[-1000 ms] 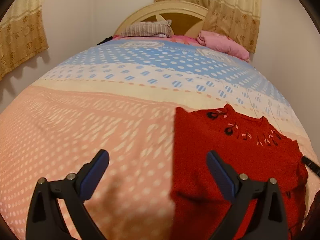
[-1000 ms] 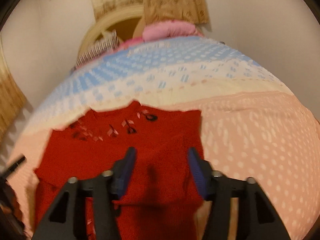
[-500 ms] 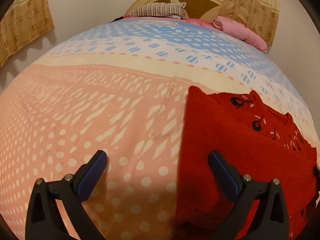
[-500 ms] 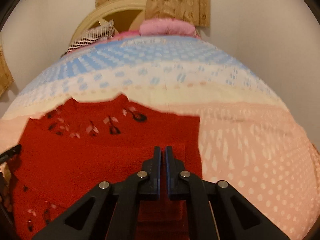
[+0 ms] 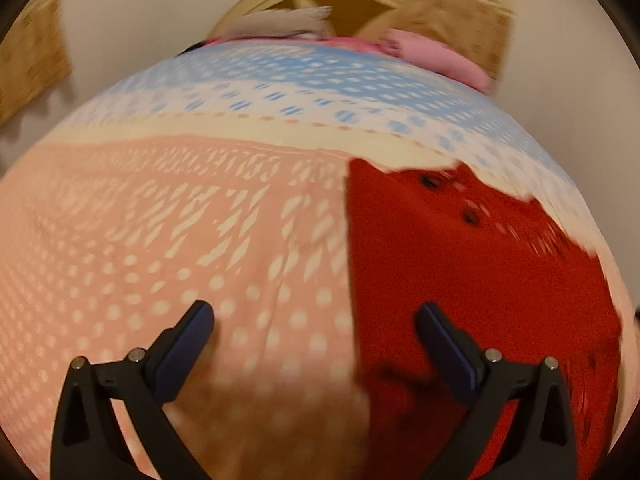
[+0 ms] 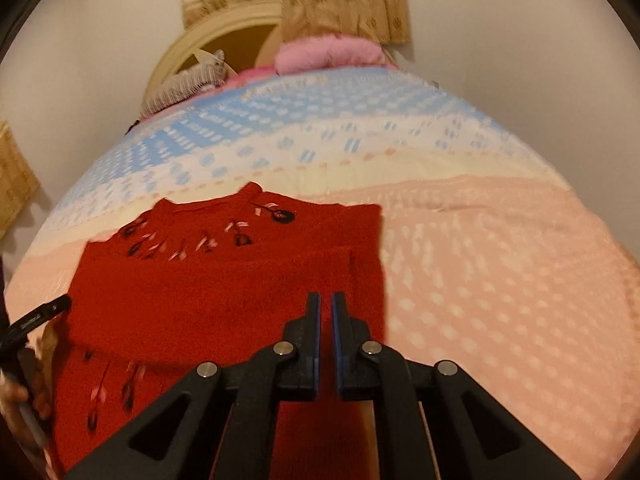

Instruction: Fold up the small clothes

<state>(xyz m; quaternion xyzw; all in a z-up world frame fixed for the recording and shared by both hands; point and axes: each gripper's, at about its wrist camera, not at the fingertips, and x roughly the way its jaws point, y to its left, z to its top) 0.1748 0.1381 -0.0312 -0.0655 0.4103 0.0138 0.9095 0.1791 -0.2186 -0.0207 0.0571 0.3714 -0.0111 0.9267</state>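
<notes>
The right gripper (image 6: 325, 300) was seen with its jaws drawn together on a fold of the red sweater (image 6: 208, 292), which was spread on the bedspread (image 6: 500, 280) ahead and to its left. The left gripper (image 5: 316, 316) was held wide apart, empty, with the sweater's edge between its fingers.

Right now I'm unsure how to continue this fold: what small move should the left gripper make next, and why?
Probably lower the left gripper and close it on the near edge of the red sweater. Its jaws stand open astride that edge, holding nothing, while the right gripper is shut, seemingly pinching the sweater; a second grip should keep the fold even.
</notes>
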